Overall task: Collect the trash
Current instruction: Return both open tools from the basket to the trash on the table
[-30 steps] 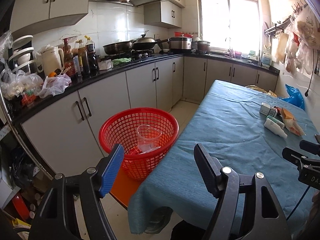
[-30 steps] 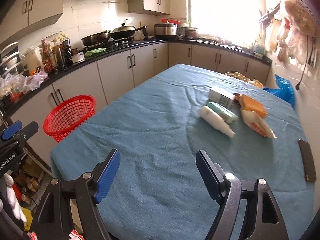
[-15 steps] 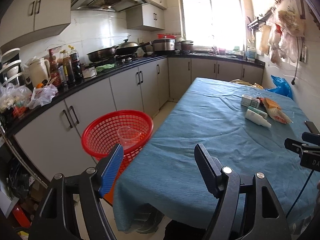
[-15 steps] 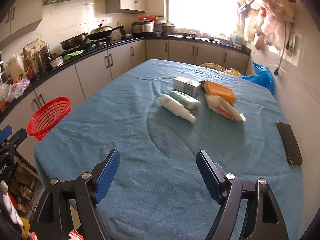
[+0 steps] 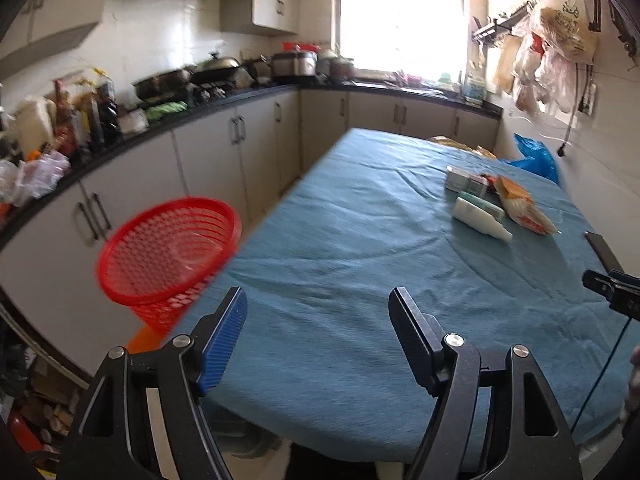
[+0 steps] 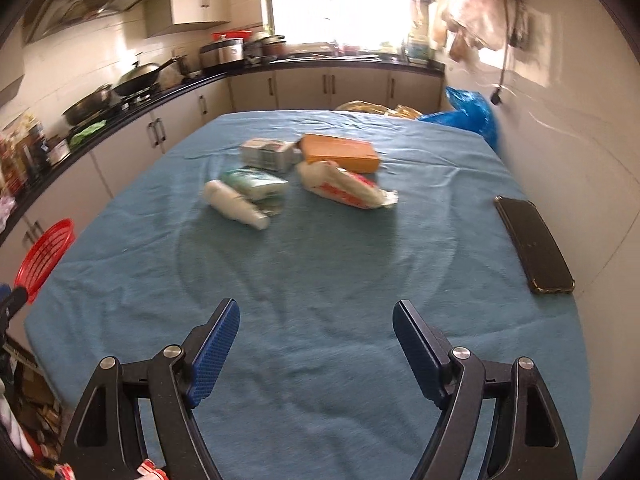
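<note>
Both grippers are spread wide with nothing between their blue-padded fingers. My left gripper [image 5: 318,306] hangs over the near left part of the table; my right gripper [image 6: 316,318] hangs over the near middle of it.

Only the left wrist view shows the whole red basket [image 5: 168,248], which stands off the table's left edge, in front of the lower cabinets. It is a red mesh tub, blurred, and something clear seems to lie inside; I cannot tell what. From the right wrist view just a slice of its rim shows at the far left. The right wrist view shows the trash more plainly.

The trash sits in a loose cluster on the far half of the table, well apart from both grippers. A white bottle [image 6: 236,204] lies on its side, touching a green-and-white packet [image 6: 256,184]. Behind them is a small pale box [image 6: 266,154], with an orange box [image 6: 340,154] just beside it. In front of the orange box lies a white wrapper with red print [image 6: 346,190].

A black phone [image 6: 534,246] lies flat near the table's right edge, apart from the cluster.

A blue cloth [image 6: 320,272] covers the table, lightly wrinkled. Past its far right corner is a blue plastic bag [image 6: 472,114]. Dark counters over pale cabinets run along the left and back walls, holding pans and a wok [image 6: 140,76]. A bright window glares at the back.
</note>
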